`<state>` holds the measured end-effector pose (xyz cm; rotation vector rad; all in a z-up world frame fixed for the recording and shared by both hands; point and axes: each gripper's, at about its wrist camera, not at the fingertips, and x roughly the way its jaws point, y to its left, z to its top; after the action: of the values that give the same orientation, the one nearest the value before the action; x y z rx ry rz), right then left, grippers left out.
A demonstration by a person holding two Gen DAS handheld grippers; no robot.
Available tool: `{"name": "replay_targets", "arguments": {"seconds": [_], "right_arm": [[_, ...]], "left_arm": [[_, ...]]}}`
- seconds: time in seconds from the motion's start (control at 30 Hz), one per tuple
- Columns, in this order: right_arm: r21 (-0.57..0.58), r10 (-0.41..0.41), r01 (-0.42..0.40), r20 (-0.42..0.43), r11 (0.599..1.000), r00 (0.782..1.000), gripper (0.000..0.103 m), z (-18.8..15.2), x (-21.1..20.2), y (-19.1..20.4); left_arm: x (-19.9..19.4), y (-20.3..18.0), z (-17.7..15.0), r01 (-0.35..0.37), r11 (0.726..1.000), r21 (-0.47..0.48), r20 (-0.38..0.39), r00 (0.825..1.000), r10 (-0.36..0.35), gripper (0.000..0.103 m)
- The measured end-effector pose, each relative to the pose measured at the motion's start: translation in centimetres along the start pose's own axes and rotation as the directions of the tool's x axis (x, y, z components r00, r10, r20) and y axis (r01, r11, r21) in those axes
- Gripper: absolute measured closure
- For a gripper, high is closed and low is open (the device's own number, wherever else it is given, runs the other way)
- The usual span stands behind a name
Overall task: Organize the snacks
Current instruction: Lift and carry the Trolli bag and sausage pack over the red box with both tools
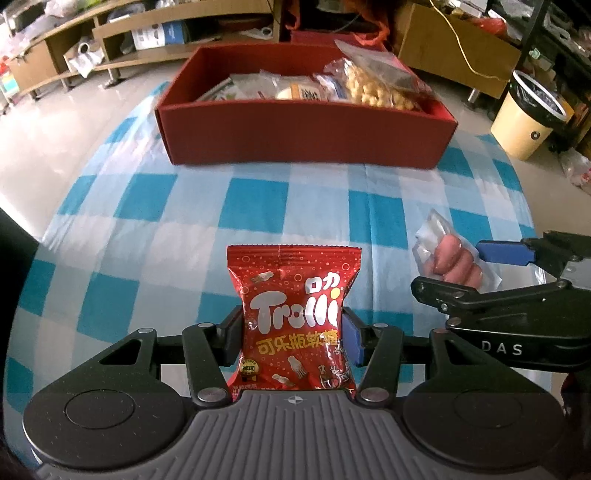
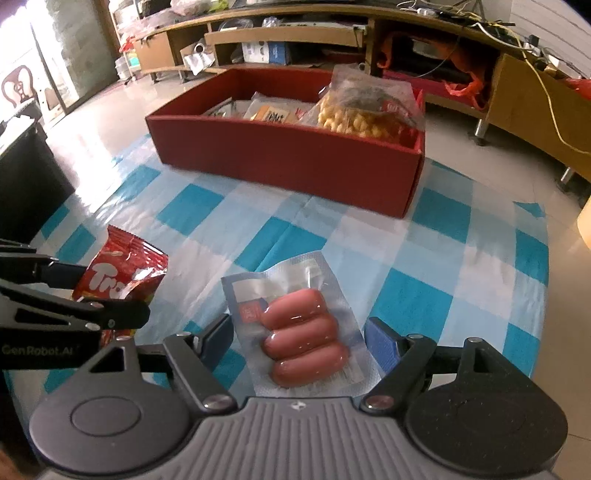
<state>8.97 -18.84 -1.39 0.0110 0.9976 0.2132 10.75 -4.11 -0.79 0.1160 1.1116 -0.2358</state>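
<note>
A red Trolli gummy bag (image 1: 295,317) stands upright between the pads of my left gripper (image 1: 293,328), which is shut on its sides; its crumpled top shows in the right wrist view (image 2: 118,269). A clear vacuum pack of three pink sausages (image 2: 303,339) sits between the fingers of my right gripper (image 2: 299,332), and both blue pads touch its plastic edges. From the left wrist view this pack (image 1: 454,266) is pinched in the right gripper (image 1: 448,269). A red open box (image 1: 295,140) holding several snack packets stands further back on the checked cloth.
A blue-and-white checked cloth (image 1: 258,206) covers the table. A bag of puffed corn (image 2: 354,118) rises above the box's right end. Beyond the table are a tiled floor, a long wooden cabinet (image 2: 280,33) and a cream waste bin (image 1: 528,118).
</note>
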Motion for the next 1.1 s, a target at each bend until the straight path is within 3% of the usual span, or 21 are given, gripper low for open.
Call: {"name": "replay_targets", "arguments": {"seconds": [0.67, 1.1], "right_arm": [[0.081, -0.023, 0.011, 0.160, 0.997, 0.987, 0.026, 3.5, -2.7, -1.7], [0.100, -0.036, 0.014, 0.224, 0.995, 0.974, 0.026, 5.3, -3.5, -2.2]], "left_arm": [[-0.8, 0.3, 4.1, -0.013, 1.000, -0.014, 0.109, 0.994, 0.014, 0.042], [-0.5, 0.6, 5.7, -0.008, 1.000, -0.028, 0.130, 0.991, 0.012, 0.042]]}}
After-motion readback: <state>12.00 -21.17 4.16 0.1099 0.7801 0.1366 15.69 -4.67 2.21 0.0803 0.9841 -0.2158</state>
